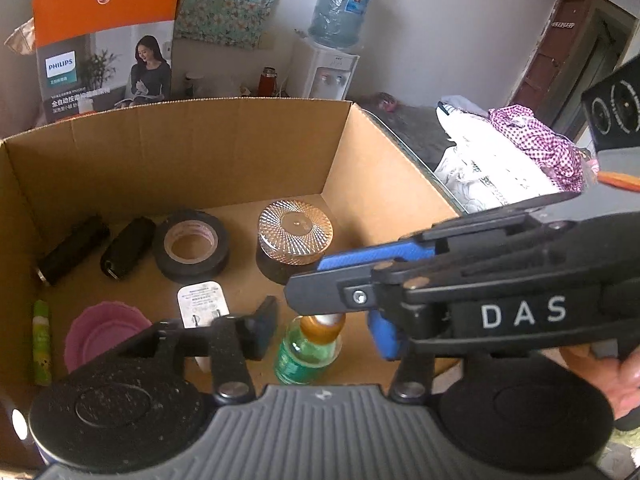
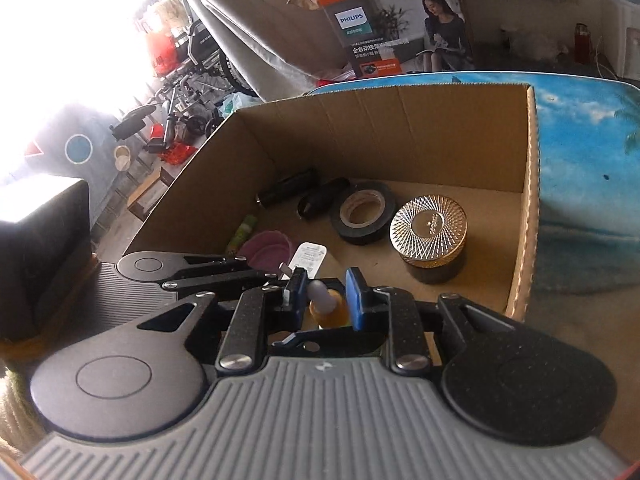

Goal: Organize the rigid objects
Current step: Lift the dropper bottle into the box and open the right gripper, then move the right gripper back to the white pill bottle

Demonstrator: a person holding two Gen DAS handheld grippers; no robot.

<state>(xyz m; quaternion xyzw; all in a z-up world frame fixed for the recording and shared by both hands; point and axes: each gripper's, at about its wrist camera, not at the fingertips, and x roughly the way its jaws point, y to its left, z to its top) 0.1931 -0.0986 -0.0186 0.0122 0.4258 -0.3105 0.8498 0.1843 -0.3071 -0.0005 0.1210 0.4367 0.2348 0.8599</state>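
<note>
Right tool (image 2: 326,296) is clamped on the amber cap of the green bottle (image 1: 306,354), blue pads (image 2: 356,300) either side of the dropper bulb, bottle low in the box (image 1: 180,152). Left tool (image 1: 320,332) stands about half apart, nothing gripped; bottle sits between its fingers, white charger (image 1: 200,304) just beyond its left finger. Ahead of both: tape (image 1: 192,246), gold-lidded jar (image 1: 295,232).
</note>
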